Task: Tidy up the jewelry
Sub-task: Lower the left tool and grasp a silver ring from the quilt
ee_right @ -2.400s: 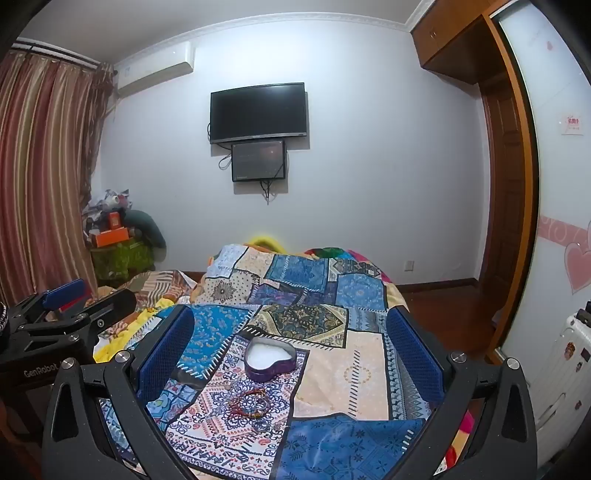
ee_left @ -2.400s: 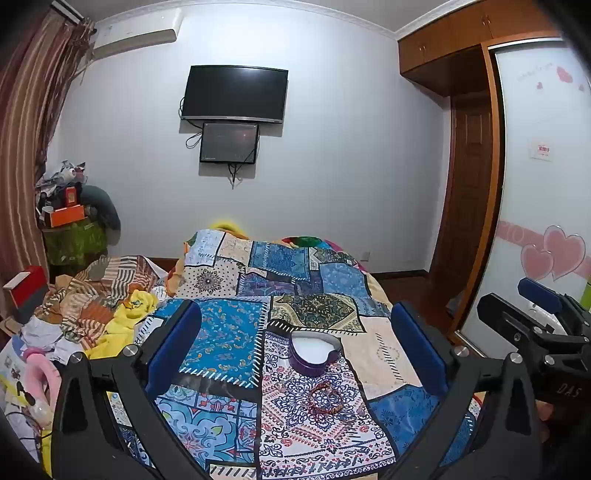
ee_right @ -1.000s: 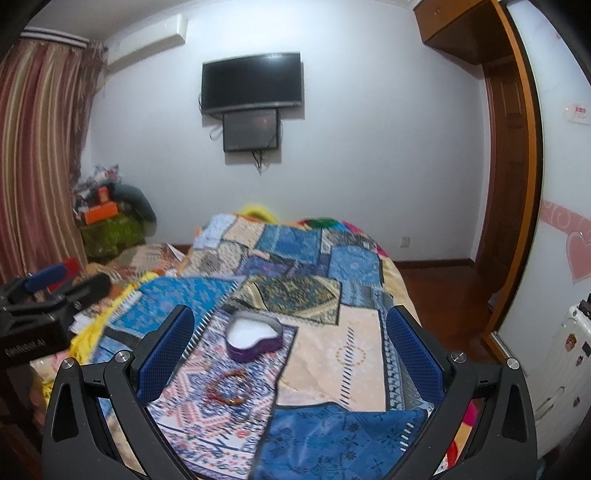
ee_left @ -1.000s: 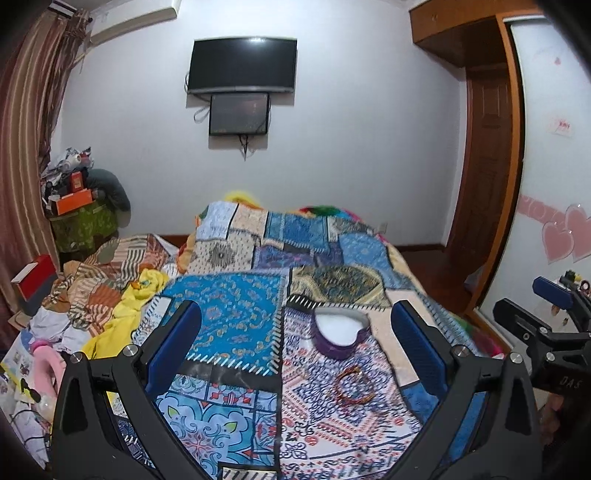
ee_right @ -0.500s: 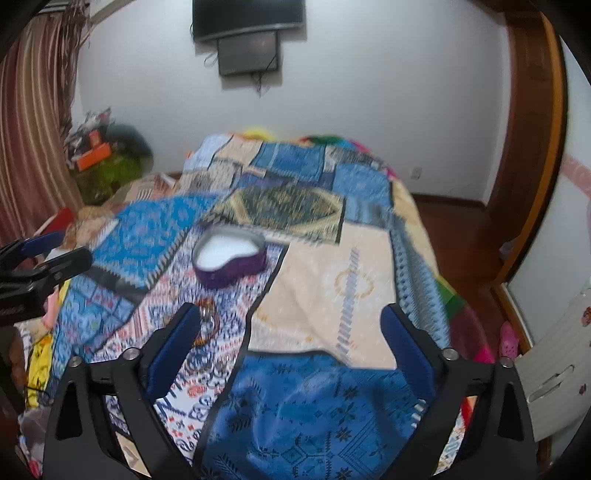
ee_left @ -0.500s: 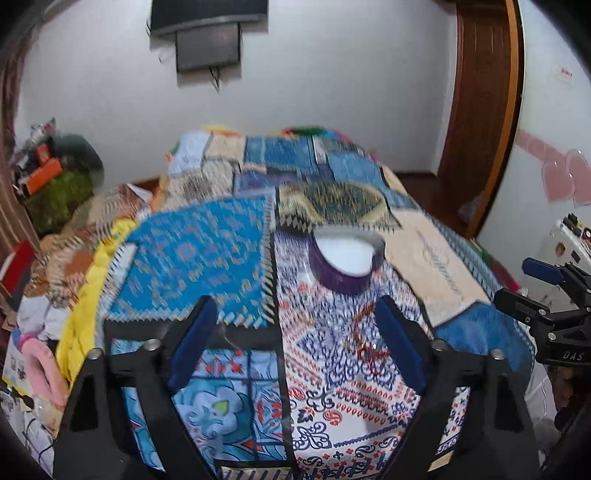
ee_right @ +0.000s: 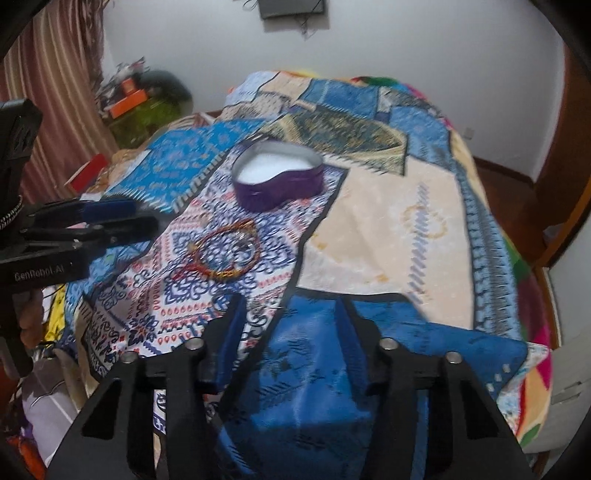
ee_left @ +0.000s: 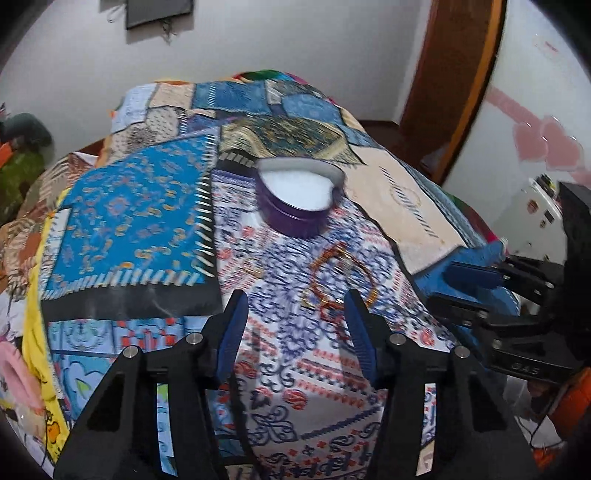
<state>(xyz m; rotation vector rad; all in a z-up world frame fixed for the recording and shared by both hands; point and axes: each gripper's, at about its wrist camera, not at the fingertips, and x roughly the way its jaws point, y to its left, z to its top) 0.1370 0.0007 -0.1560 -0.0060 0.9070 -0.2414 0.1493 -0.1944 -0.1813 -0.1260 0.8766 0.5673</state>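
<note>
A purple heart-shaped box (ee_left: 295, 195) with a white inside lies open on the patchwork bedspread; it also shows in the right wrist view (ee_right: 277, 177). A small pile of red and gold bracelets (ee_left: 338, 280) lies just in front of it, also seen from the right (ee_right: 225, 253). My left gripper (ee_left: 295, 314) hovers low over the bed, just short of the bracelets, jaws partly open and empty. My right gripper (ee_right: 290, 317) is partly open and empty over a blue patch, to the right of the bracelets. Each gripper shows in the other's view, the right gripper (ee_left: 476, 280) and the left gripper (ee_right: 110, 218).
The patchwork bedspread (ee_right: 388, 229) covers the bed. Piled clothes and a yellow blanket (ee_left: 33, 295) lie at the bed's left. A wooden door (ee_left: 454, 74) and a white wardrobe with pink hearts (ee_left: 546, 147) stand to the right. A screen hangs on the far wall (ee_right: 291, 9).
Both grippers have tilted down and moved closer to the bed, towards the box and bracelets. Both have narrowed their jaws from wide open to partly open.
</note>
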